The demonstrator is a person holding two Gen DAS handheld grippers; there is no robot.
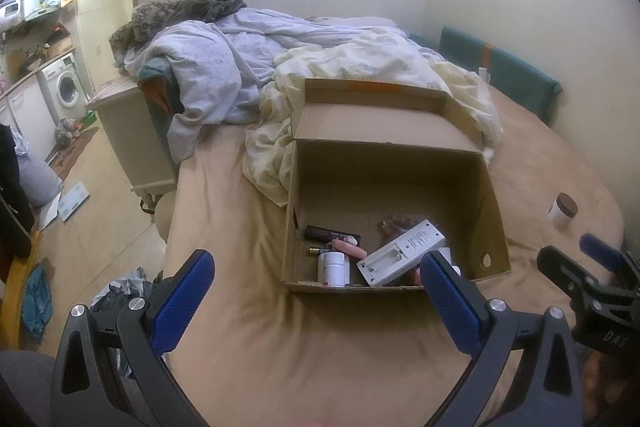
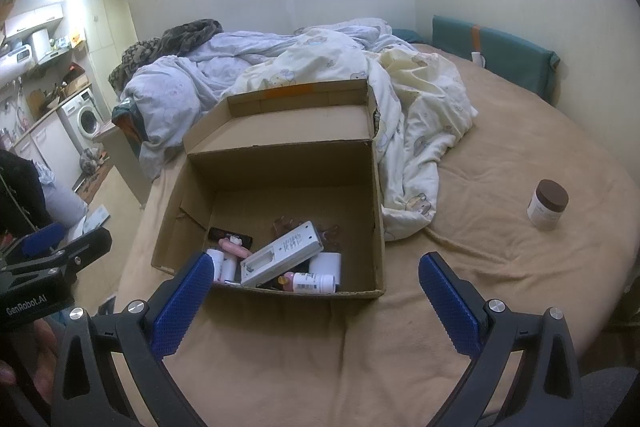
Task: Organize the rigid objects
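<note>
Blue-padded fingers of the left gripper (image 1: 316,269) spread wide at the bottom of the left wrist view, gripping nothing, with tan bedsheet (image 1: 320,347) showing between them. The right gripper (image 2: 314,273) is likewise splayed wide and empty at the bottom of its own frame, above the same sheet.

Just beyond both sets of fingertips, at frame centre, an open cardboard box (image 1: 490,195) sits on the bed with its lid flap (image 1: 384,127) tipped back. Inside, crowded toward the near wall, lie a white remote control (image 1: 402,251) resting face down and tilted with its battery bay open, a white pill bottle (image 1: 334,267) standing near the front wall, a pink object (image 1: 347,246), a flat black packet (image 1: 320,231) and a loose battery (image 1: 318,251). The right wrist view adds a second white bottle (image 2: 314,283) lying on its side with a barcode label, beside a pink-capped item too small to identify.

At the right edge of both frames, well apart from the box, a white jar with a brown lid (image 2: 547,205) stands upright on the sheet.

Behind the box, rumpled duvets (image 1: 224,67) fill the upper centre, with a teal cushion (image 1: 500,67) against the wall at upper right. A washing machine (image 1: 66,87) shows at far left.
</note>
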